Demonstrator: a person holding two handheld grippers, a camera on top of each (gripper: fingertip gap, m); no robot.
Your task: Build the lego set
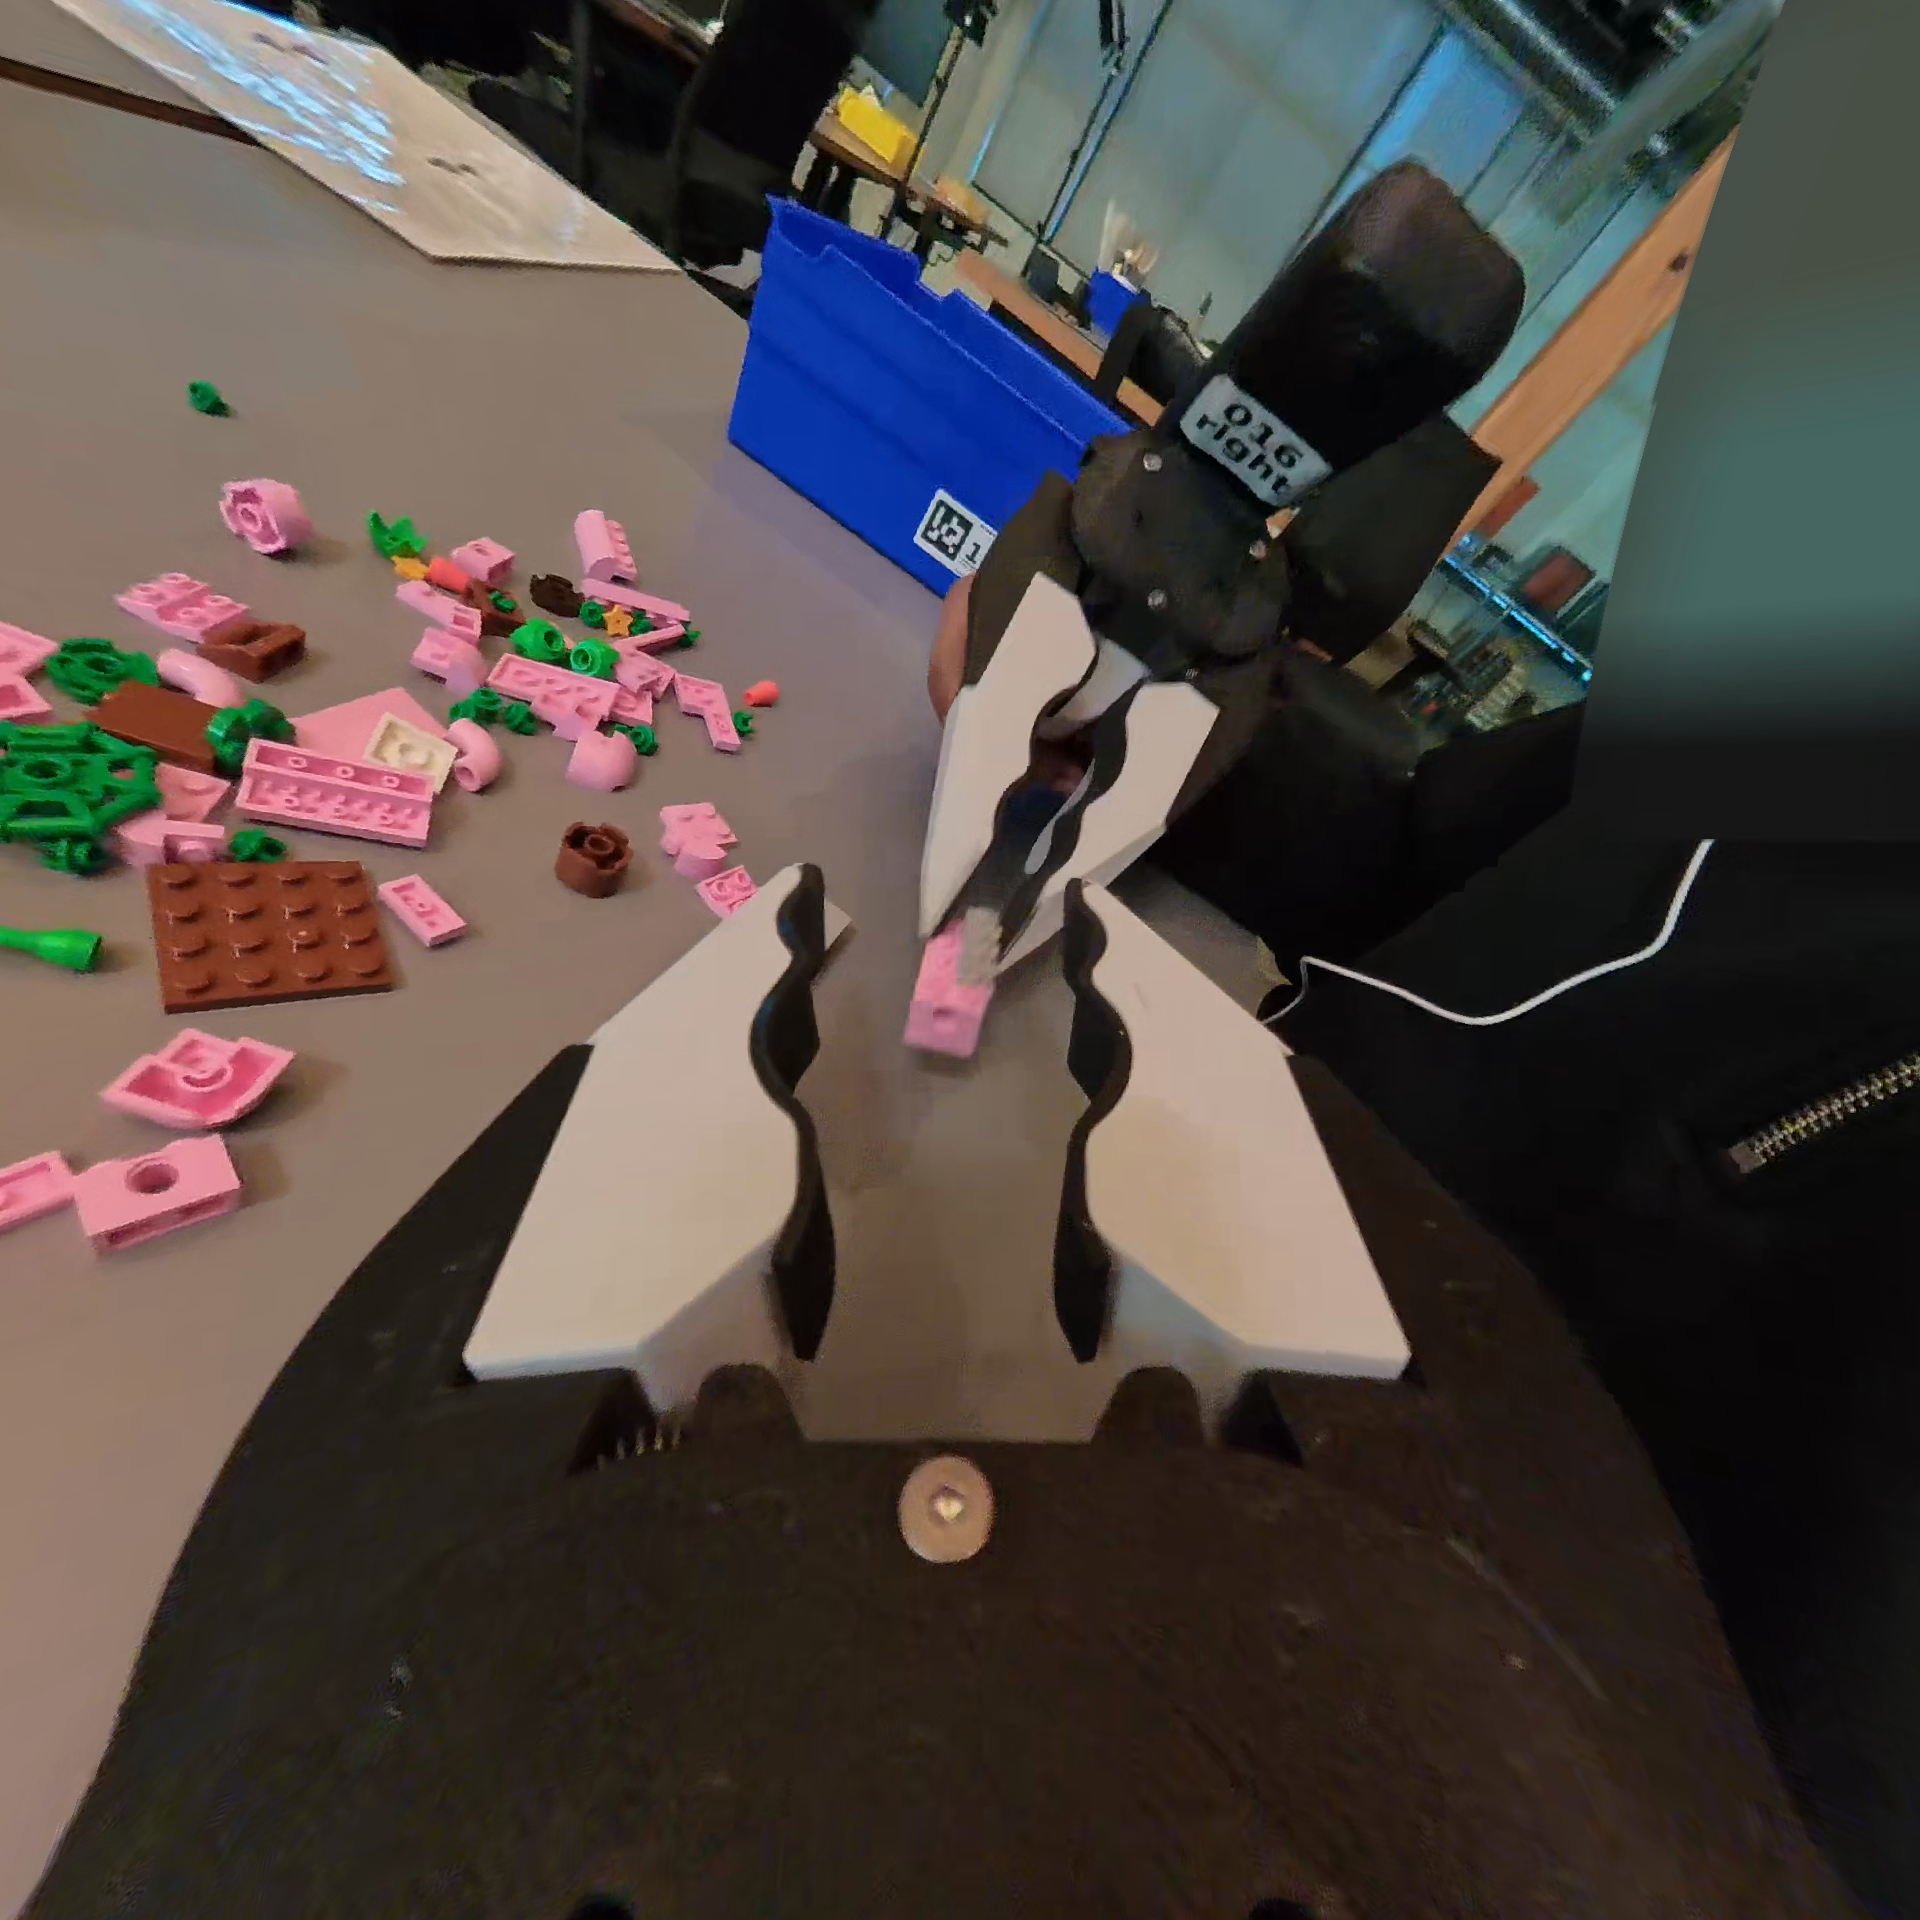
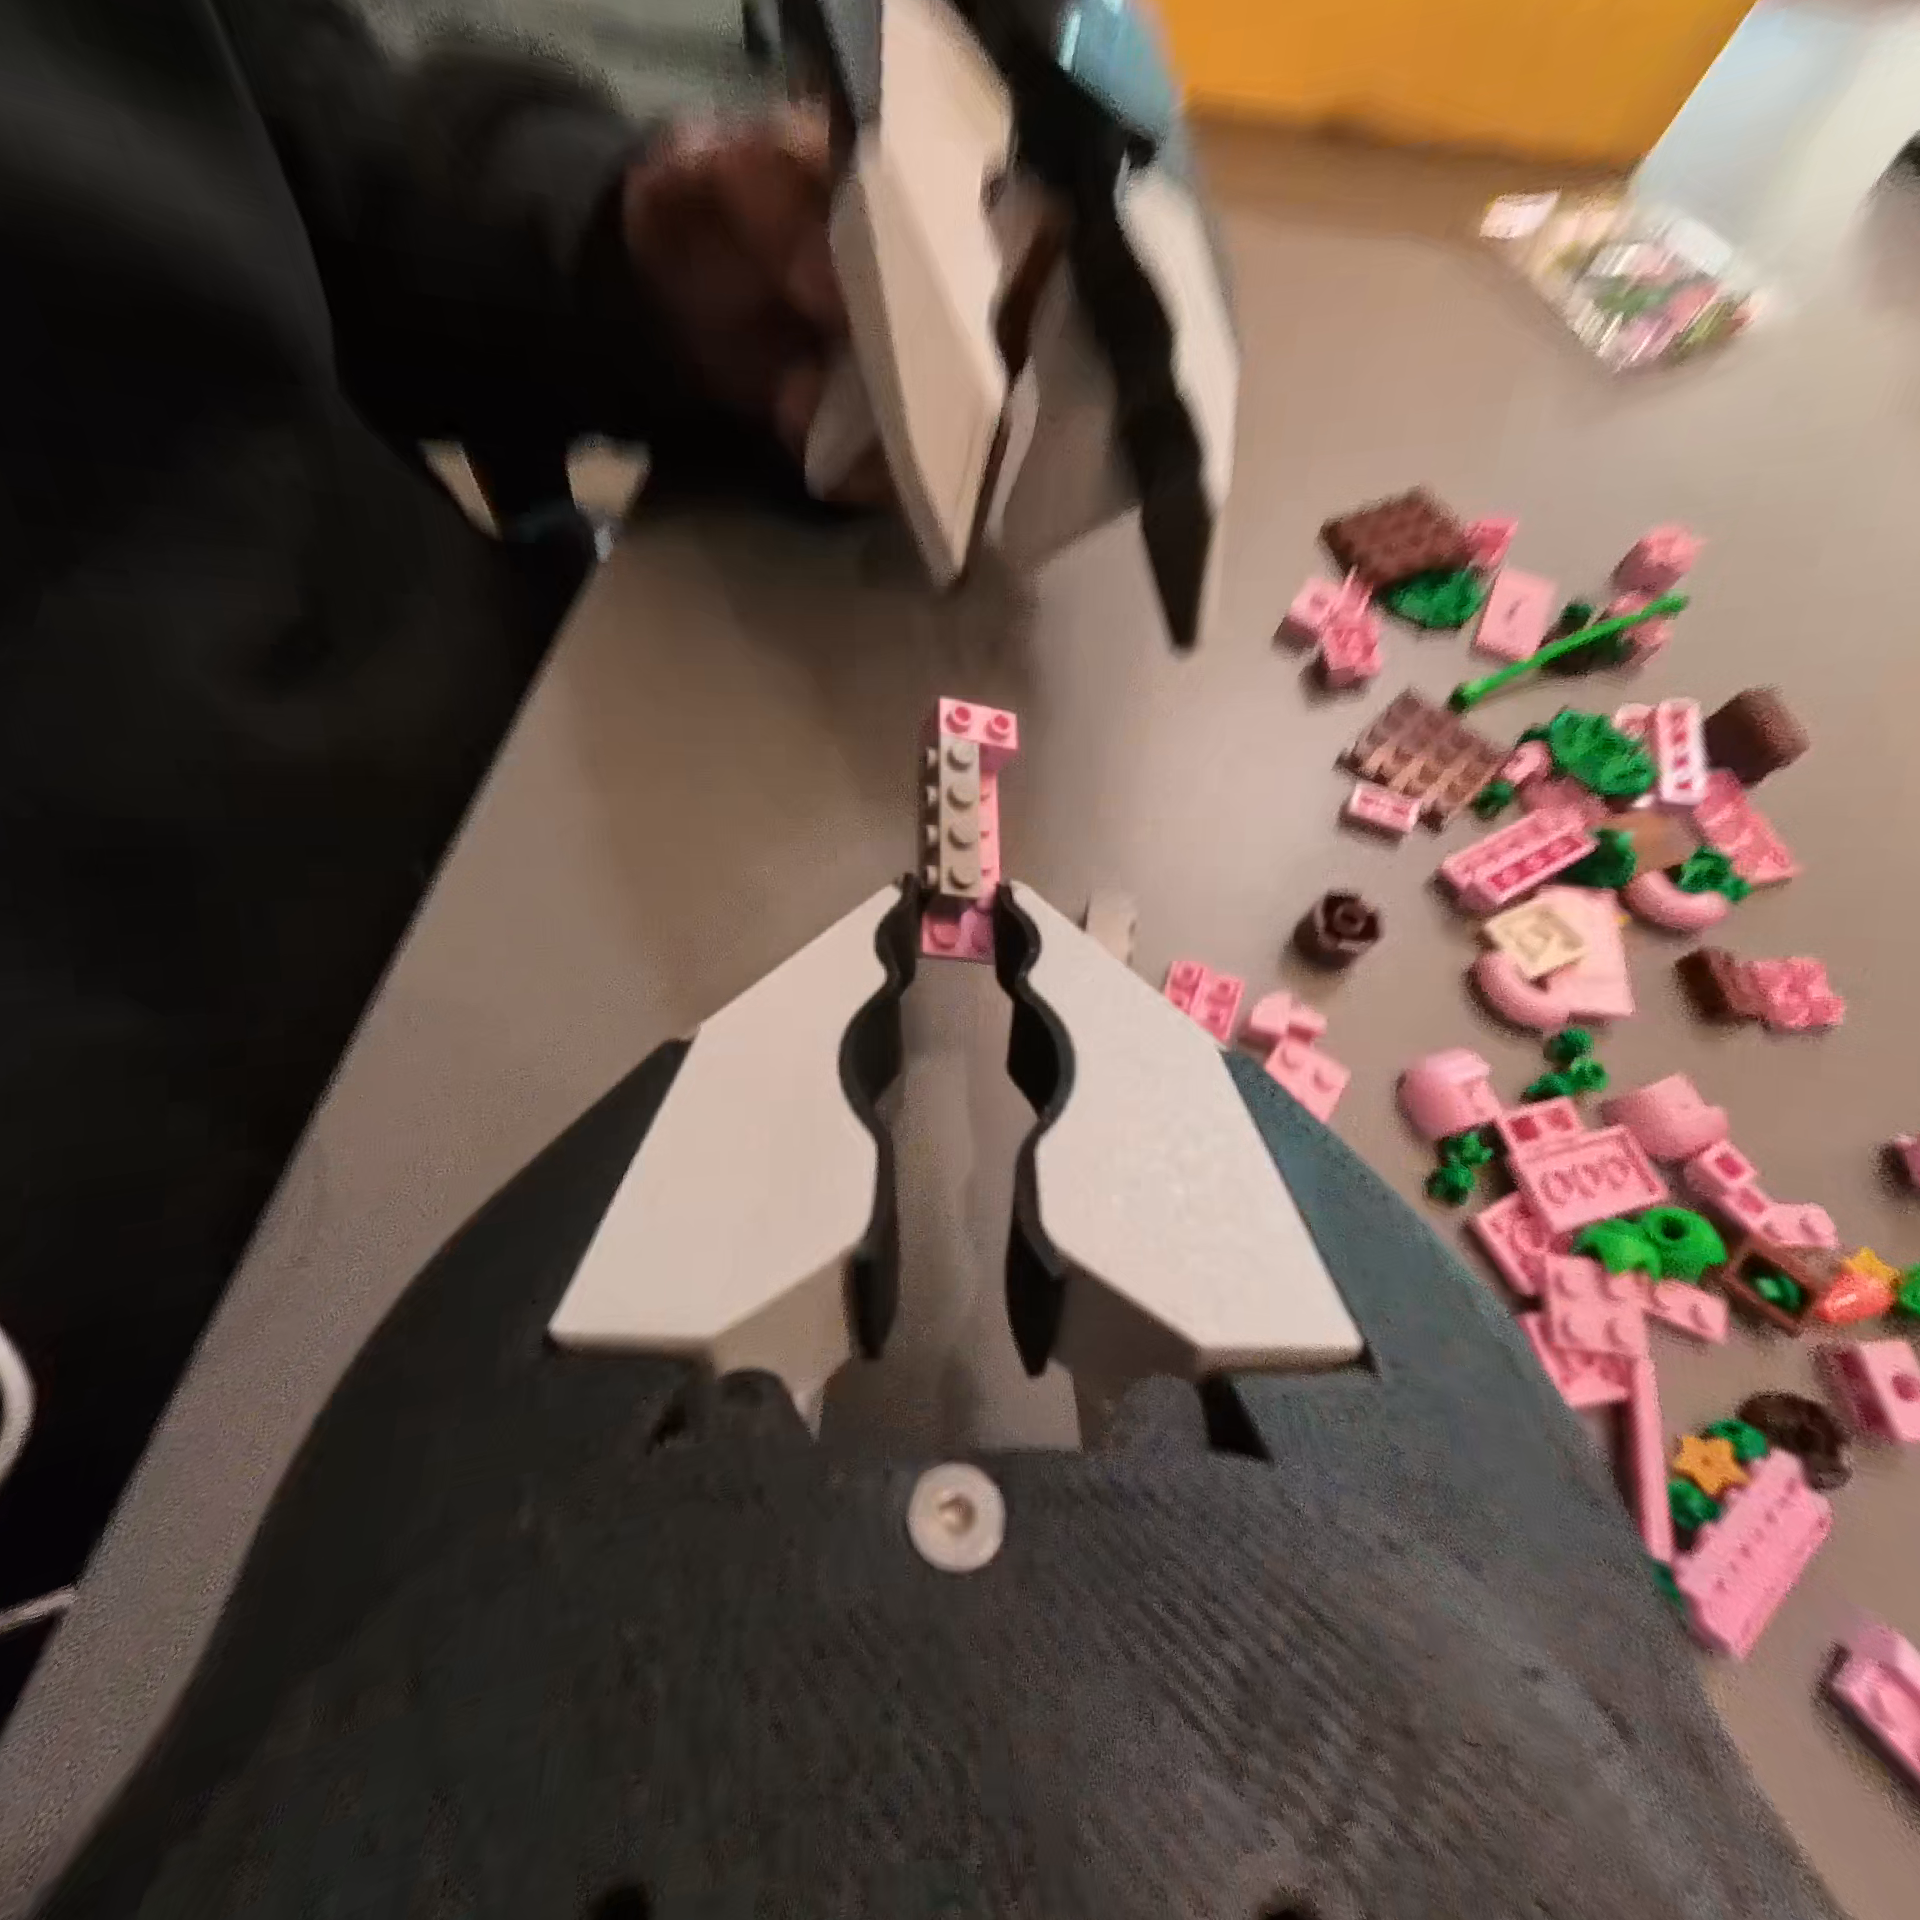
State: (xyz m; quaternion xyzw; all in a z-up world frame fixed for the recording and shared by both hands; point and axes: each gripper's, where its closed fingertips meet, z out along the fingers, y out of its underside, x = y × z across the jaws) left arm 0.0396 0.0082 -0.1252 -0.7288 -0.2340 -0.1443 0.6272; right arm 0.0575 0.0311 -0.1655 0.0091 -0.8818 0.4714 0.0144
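My right gripper [image 2: 951, 914] is shut on a small pink and grey brick assembly [image 2: 961, 821]: a grey strip of studs on pink bricks, sticking out forward past the fingertips. In the left wrist view the same right gripper [image 1: 982, 940] points down toward me with the pink and grey assembly [image 1: 951, 992] at its tips, just above the grey table [image 1: 416, 395]. My left gripper [image 1: 940, 925] is open and empty, its fingers on either side of the assembly's near end without touching it. It shows blurred at the top of the right wrist view [image 2: 1060, 592].
A pile of loose pink, green and brown pieces [image 1: 343, 727] lies to the left, with a brown studded plate [image 1: 270, 935] and a brown round piece [image 1: 592, 857]. A blue bin [image 1: 883, 416] stands at the table's far edge. A person's dark jacket [image 1: 1662, 1143] is at the right. Some 5 centimetres of space lies between my two pairs of fingers. It is some 7 centimetres from my left tips to the brown round piece [image 1: 592, 857].
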